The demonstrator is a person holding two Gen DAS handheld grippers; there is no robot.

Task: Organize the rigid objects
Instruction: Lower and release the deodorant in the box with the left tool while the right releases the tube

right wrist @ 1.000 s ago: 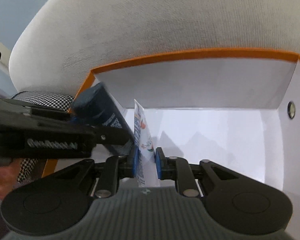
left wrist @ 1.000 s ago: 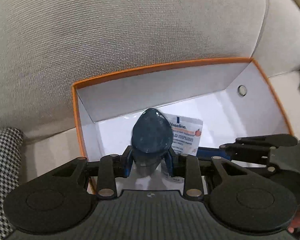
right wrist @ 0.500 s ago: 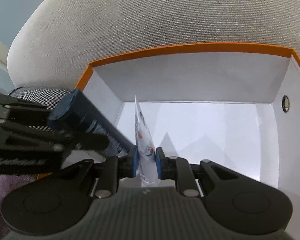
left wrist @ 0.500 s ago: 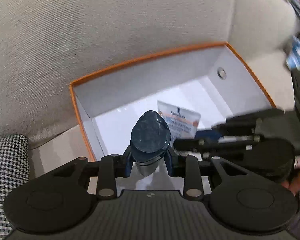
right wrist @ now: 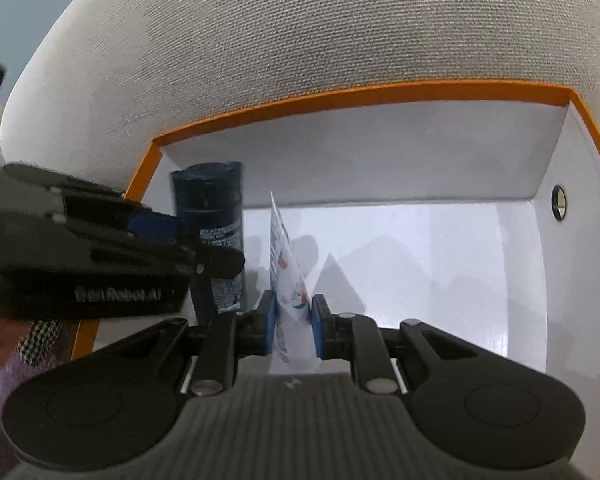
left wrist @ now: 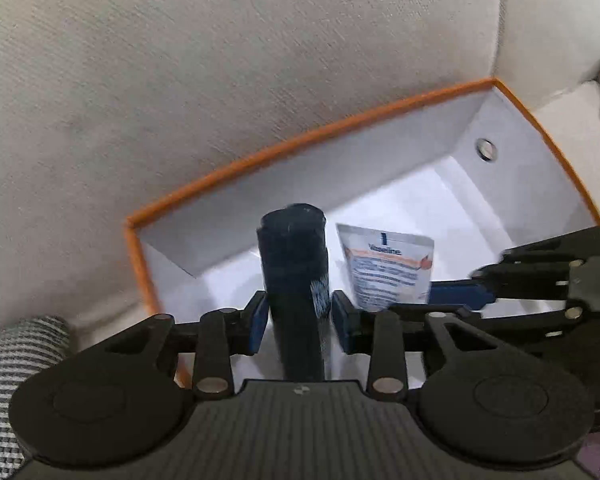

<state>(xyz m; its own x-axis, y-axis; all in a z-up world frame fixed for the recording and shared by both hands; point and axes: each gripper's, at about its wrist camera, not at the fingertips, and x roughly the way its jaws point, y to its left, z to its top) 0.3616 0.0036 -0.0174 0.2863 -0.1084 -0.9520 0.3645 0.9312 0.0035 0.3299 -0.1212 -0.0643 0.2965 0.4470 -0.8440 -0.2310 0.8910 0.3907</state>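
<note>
A dark blue bottle (left wrist: 294,280) stands upright in the left part of the white box with an orange rim (left wrist: 300,140). My left gripper (left wrist: 298,320) straddles the bottle and its jaws are opening, with small gaps showing between the pads and the bottle's sides. The right wrist view shows the same bottle (right wrist: 210,216) near the box's left wall (right wrist: 156,184). My right gripper (right wrist: 293,324) is shut on a white Vaseline tube (right wrist: 288,280), held on edge over the box floor. The tube's label (left wrist: 388,268) faces the left wrist camera.
The box sits on a beige sofa seat against a rounded back cushion (left wrist: 220,60). A houndstooth fabric (left wrist: 4,360) lies left of the box. A metal eyelet (left wrist: 486,148) is set in the box's right wall. Most of the box floor (right wrist: 420,272) right of the tube is bare.
The bottle has swung from leaning toward the camera to standing upright in the box. The left jaws have widened off it. The right gripper still holds the tube in the same place.
</note>
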